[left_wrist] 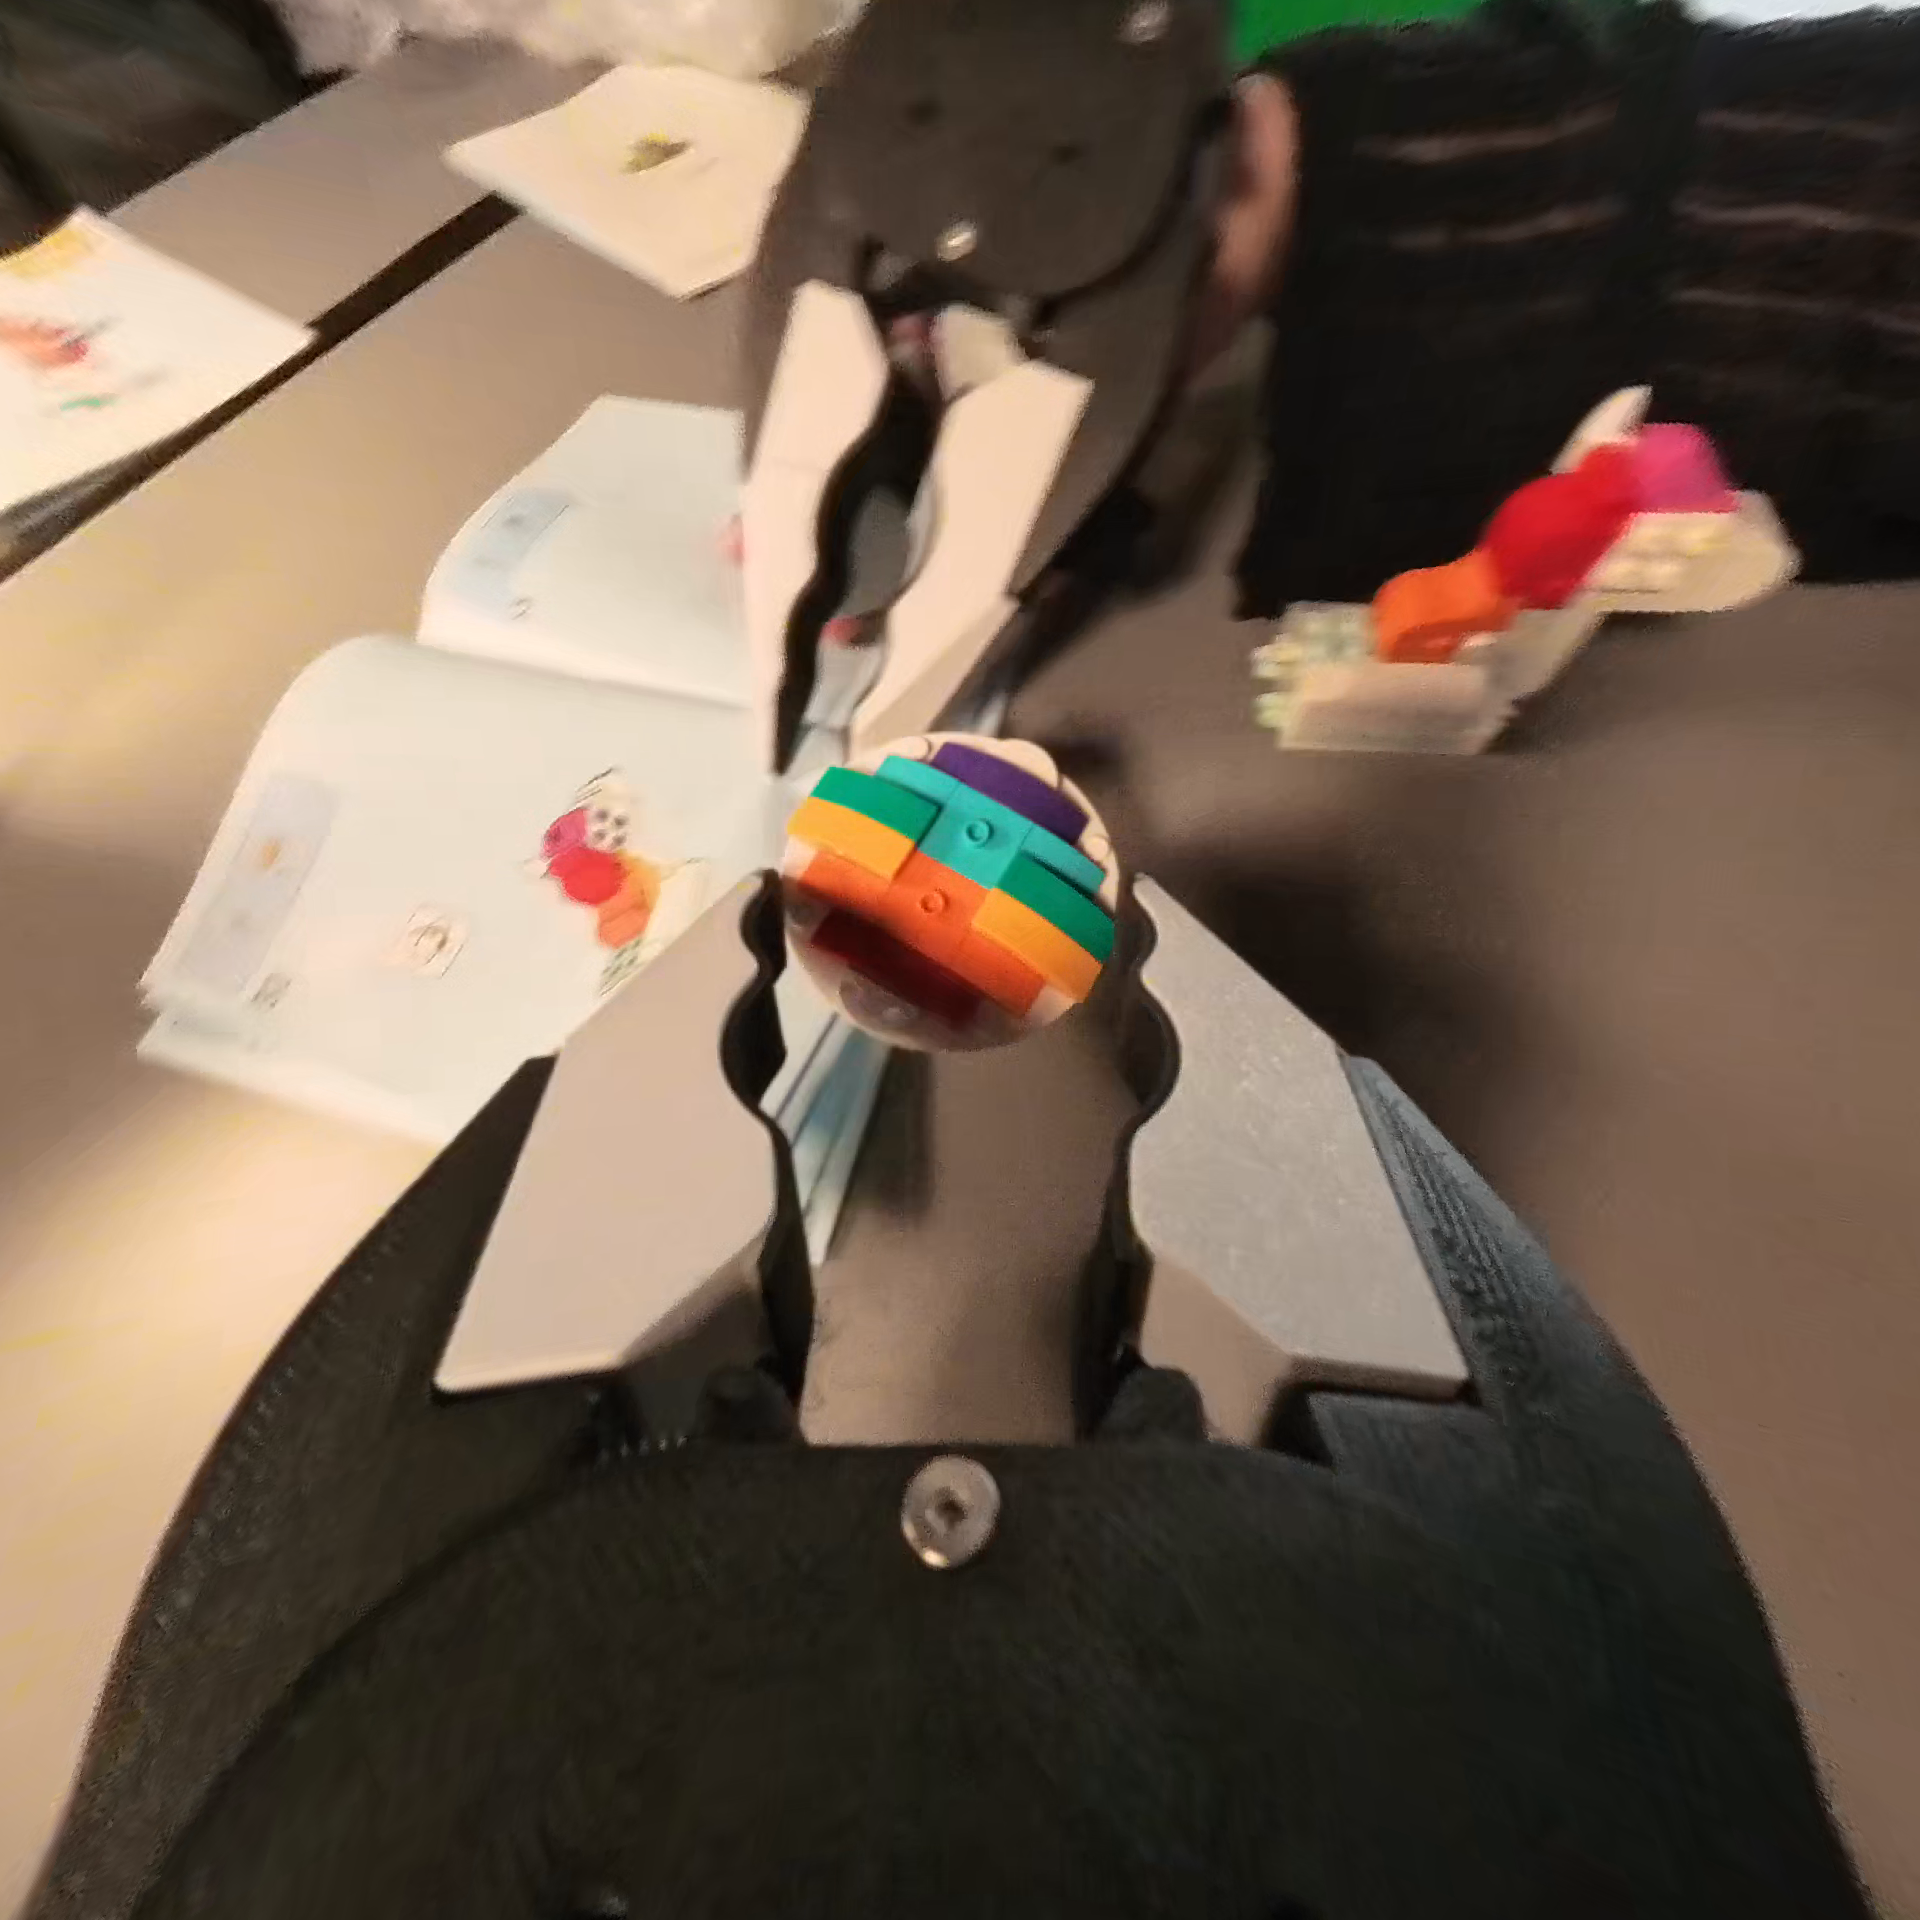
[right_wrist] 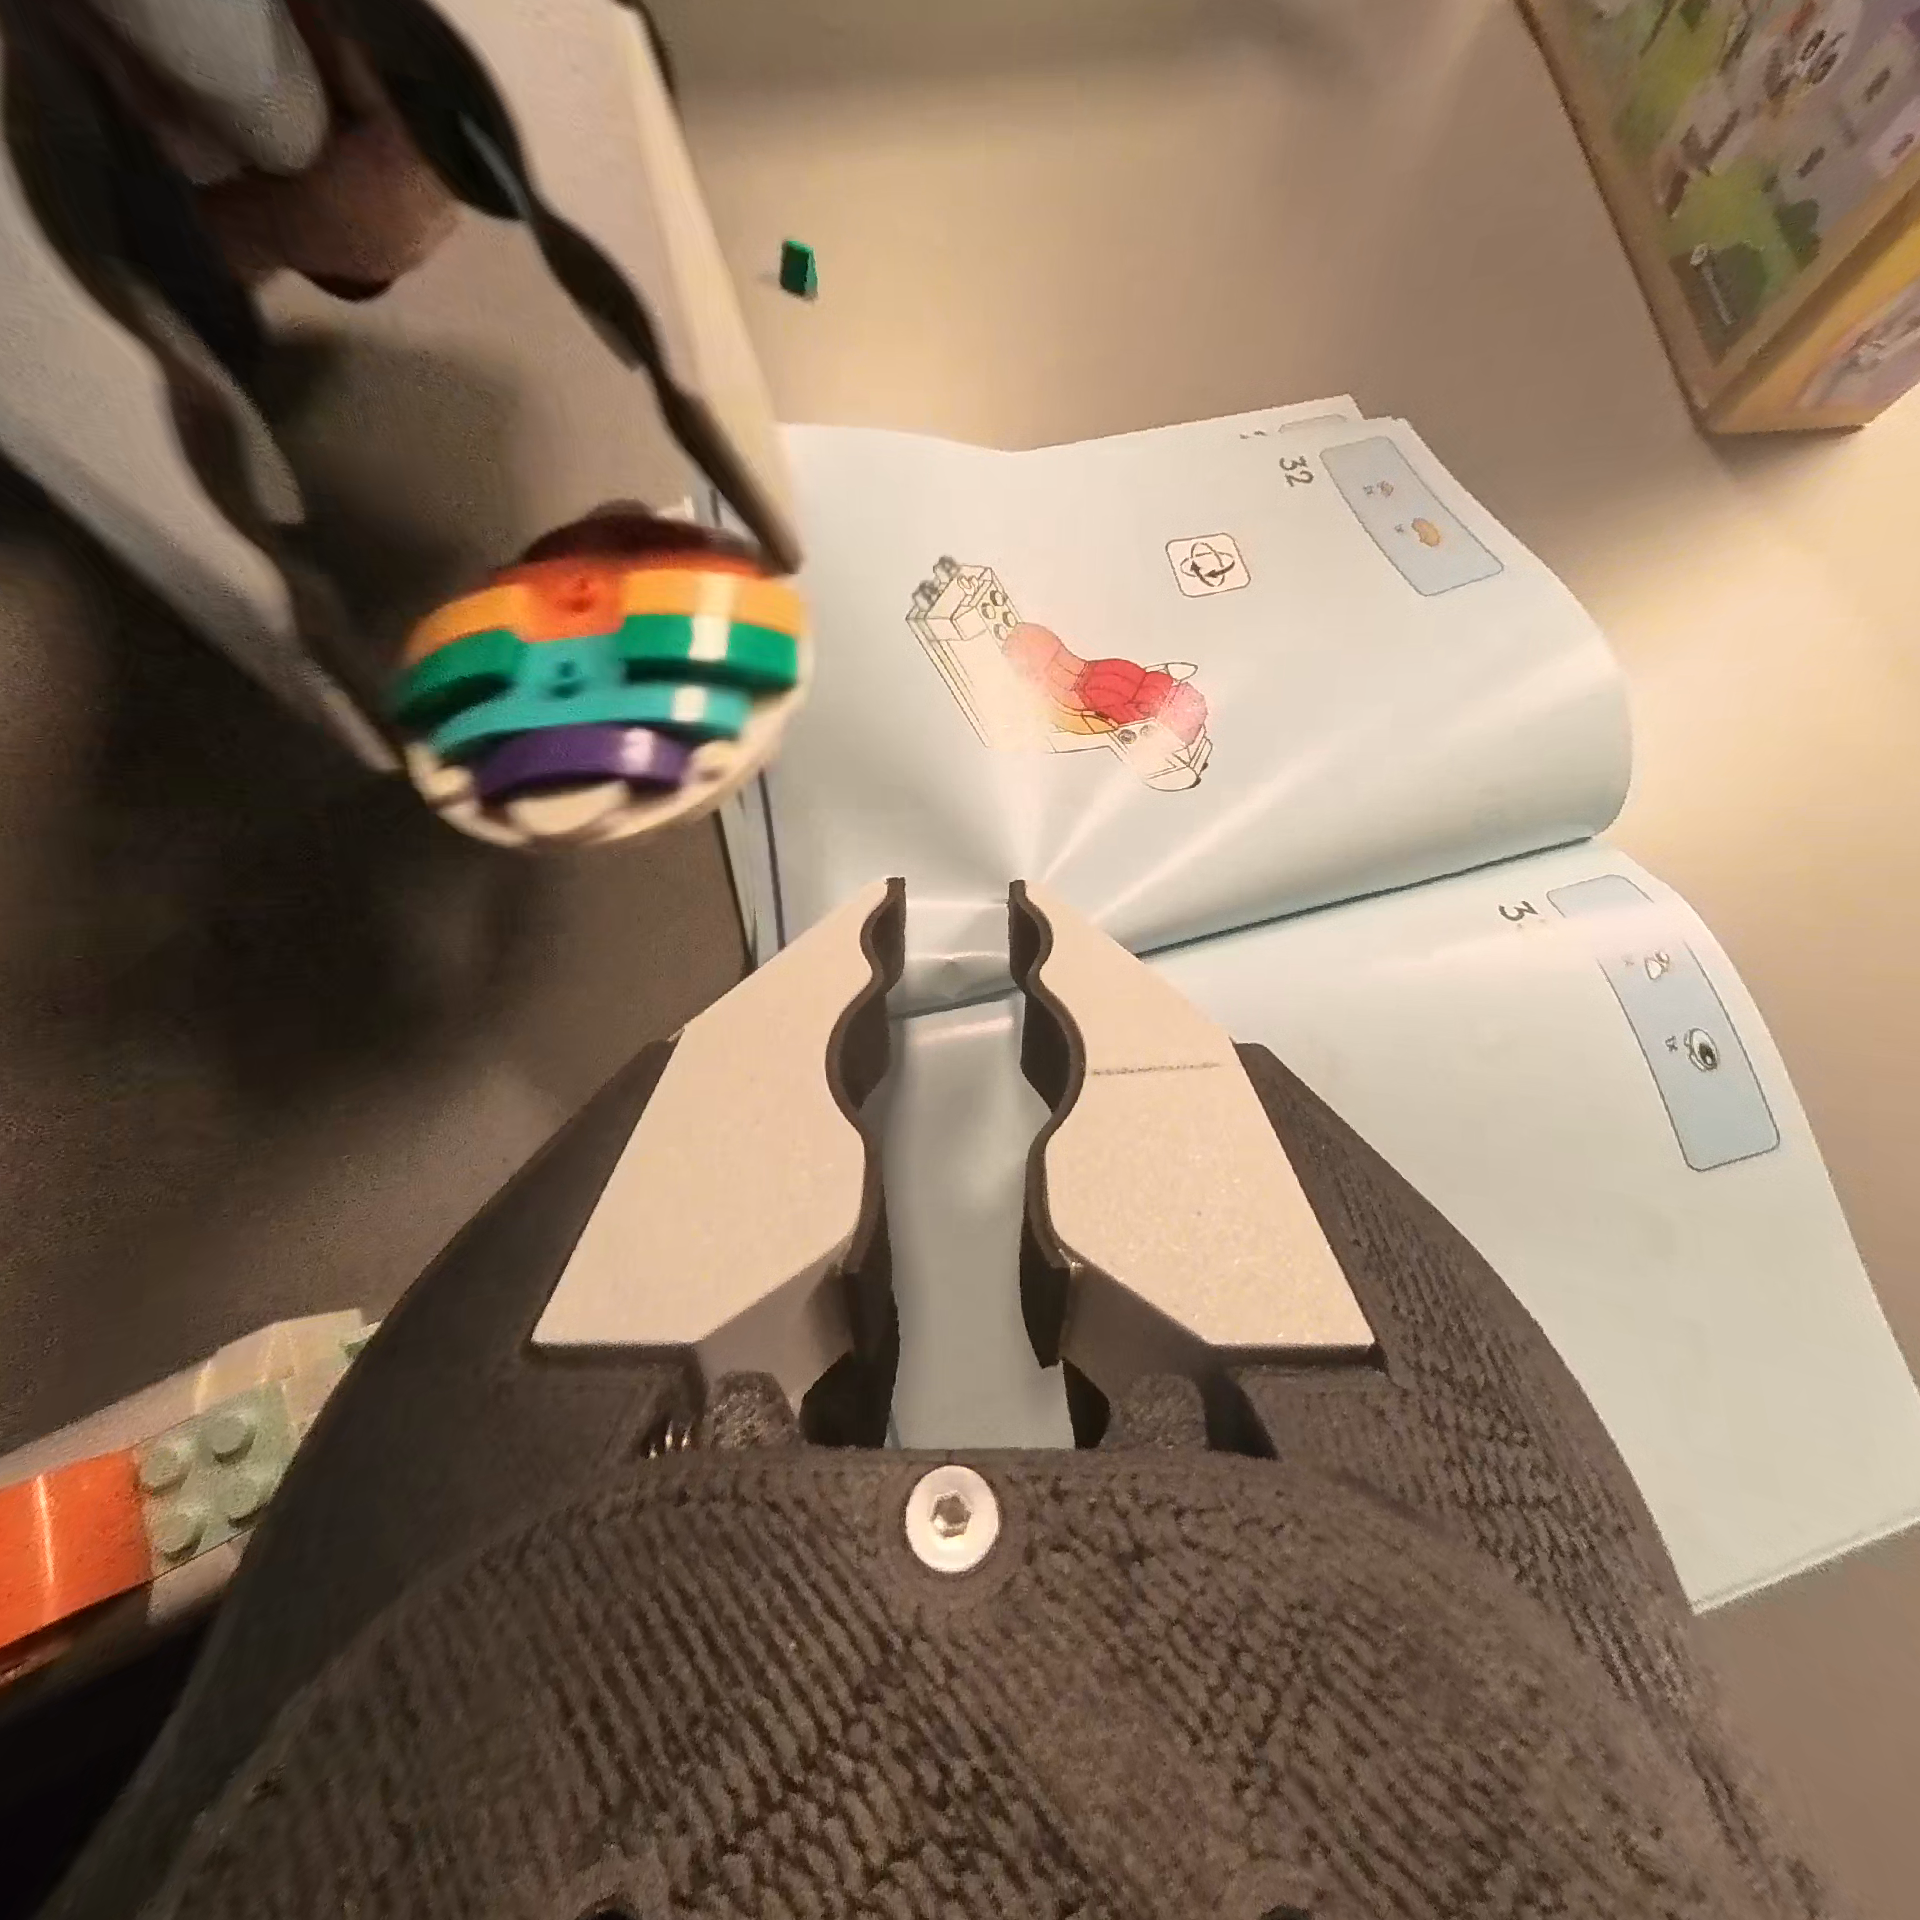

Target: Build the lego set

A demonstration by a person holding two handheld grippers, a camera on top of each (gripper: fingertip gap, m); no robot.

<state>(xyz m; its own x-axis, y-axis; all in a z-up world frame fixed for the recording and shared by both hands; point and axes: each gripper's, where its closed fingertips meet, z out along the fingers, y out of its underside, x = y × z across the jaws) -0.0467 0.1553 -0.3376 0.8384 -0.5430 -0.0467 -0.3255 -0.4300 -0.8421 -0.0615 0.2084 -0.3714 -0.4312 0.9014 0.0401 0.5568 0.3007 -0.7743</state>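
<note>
My left gripper [left_wrist: 951,914] is shut on a round rainbow Lego disc [left_wrist: 966,873] with purple, teal, green, yellow, orange and dark red bands, held in the air above the table. The disc also shows in the right wrist view [right_wrist: 603,675], between the left gripper's fingers [right_wrist: 707,416]. My right gripper [right_wrist: 956,888] is open by a narrow gap and empty, hovering over the open instruction booklet [right_wrist: 1299,727]. It faces the disc in the left wrist view [left_wrist: 842,717]. A white Lego base with orange, red and pink curved pieces [left_wrist: 1538,582] sits on the table at right.
The booklet [left_wrist: 447,862] lies open at left of the disc. A small green piece [right_wrist: 798,268] lies on the table beyond it. The set's box [right_wrist: 1766,208] stands at top right. More paper sheets [left_wrist: 644,166] lie farther back. A person in dark clothing [left_wrist: 1558,260] is behind.
</note>
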